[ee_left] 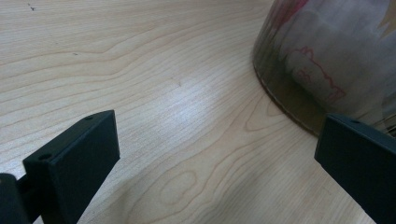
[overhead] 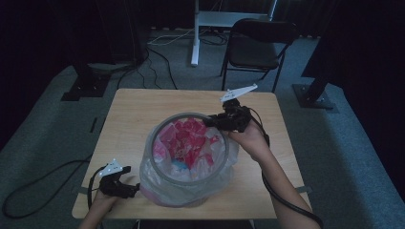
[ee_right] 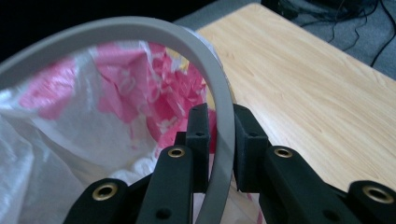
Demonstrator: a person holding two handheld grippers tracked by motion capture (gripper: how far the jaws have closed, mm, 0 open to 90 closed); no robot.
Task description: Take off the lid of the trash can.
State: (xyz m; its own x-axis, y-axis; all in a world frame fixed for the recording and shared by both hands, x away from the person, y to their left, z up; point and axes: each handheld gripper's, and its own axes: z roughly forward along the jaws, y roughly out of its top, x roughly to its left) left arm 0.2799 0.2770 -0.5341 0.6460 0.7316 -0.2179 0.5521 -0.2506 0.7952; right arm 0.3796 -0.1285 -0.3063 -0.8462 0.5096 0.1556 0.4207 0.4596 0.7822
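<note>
A round bin (overhead: 191, 188) stands mid-table, lined with a clear plastic bag printed in pink (overhead: 188, 140). A grey ring (overhead: 188, 114) lies around its top over the bag. My right gripper (overhead: 210, 120) reaches in from the far right side and is shut on that ring. In the right gripper view the pads (ee_right: 198, 135) press the grey ring (ee_right: 140, 25) from both sides, with the pink bag (ee_right: 140, 88) behind it. My left gripper (overhead: 133, 188) rests open at the bin's near-left foot. Its jaws stand wide over bare wood (ee_left: 215, 149), beside the bin wall (ee_left: 327, 60).
The wooden table (overhead: 133, 119) has free room at the left and back. A black chair (overhead: 255, 47) stands behind the far edge, on a floor with cables and stand bases (overhead: 86, 88). The table's front edge is close to my left hand.
</note>
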